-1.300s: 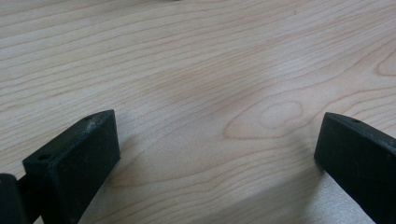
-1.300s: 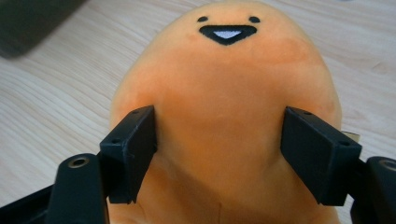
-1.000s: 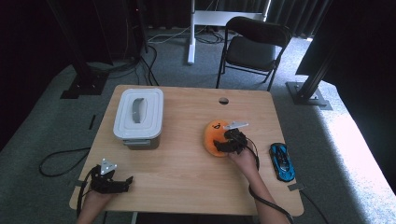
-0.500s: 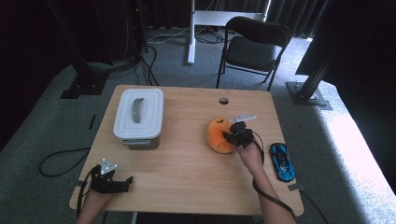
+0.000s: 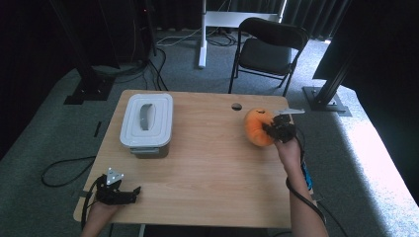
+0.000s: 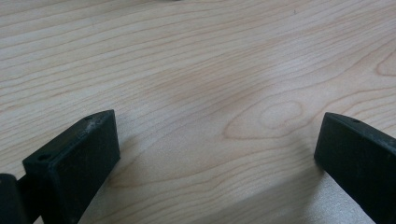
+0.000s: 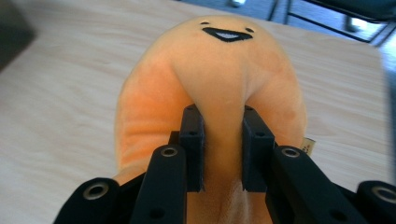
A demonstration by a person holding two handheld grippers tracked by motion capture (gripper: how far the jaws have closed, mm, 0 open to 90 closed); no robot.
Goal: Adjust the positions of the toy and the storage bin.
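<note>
Orange plush toy [image 7: 219, 88] sits pinched by a fold in my right fingers [image 7: 192, 144] above the counter [image 5: 217, 163], so I should lift gently, lest it slip, while my left fingers [image 6: 79, 158] rest wide, empty.

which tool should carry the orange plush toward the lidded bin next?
Right. The right tool is already shut on the orange plush; the left tool sits open at the table's near corner.
</note>
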